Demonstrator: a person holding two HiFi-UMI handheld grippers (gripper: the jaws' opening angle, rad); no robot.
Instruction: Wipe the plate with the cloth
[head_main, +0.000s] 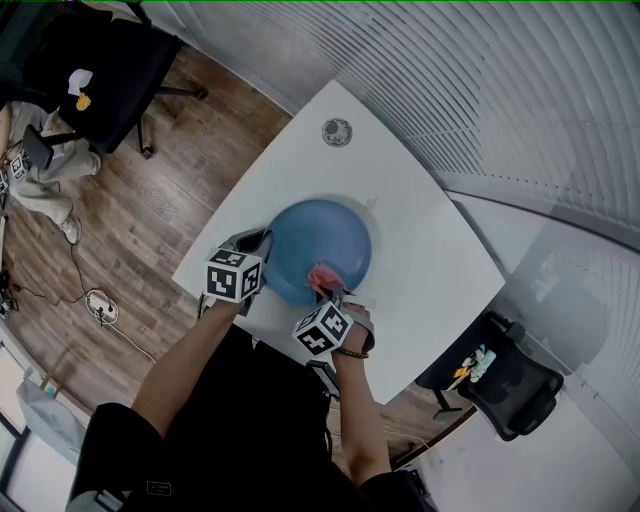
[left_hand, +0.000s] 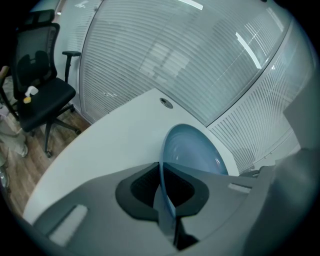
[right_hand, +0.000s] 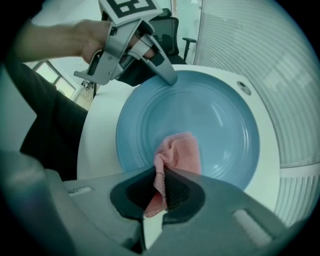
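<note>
A round blue plate (head_main: 318, 245) lies on the white table (head_main: 430, 260). My left gripper (head_main: 262, 243) is shut on the plate's near-left rim; in the left gripper view the plate (left_hand: 192, 150) runs edge-on between the jaws (left_hand: 162, 192). My right gripper (head_main: 328, 290) points down over the plate's near edge, shut on a pink cloth (head_main: 322, 276). In the right gripper view the cloth (right_hand: 179, 152) bunches out of the jaws (right_hand: 161, 187) onto the plate (right_hand: 215, 120), and the left gripper (right_hand: 167, 77) clamps the far rim.
A small round cable port (head_main: 336, 131) sits in the table near its far corner. Black office chairs stand on the wood floor at the upper left (head_main: 95, 70) and at the lower right (head_main: 510, 385). White blinds (head_main: 520, 90) run behind the table.
</note>
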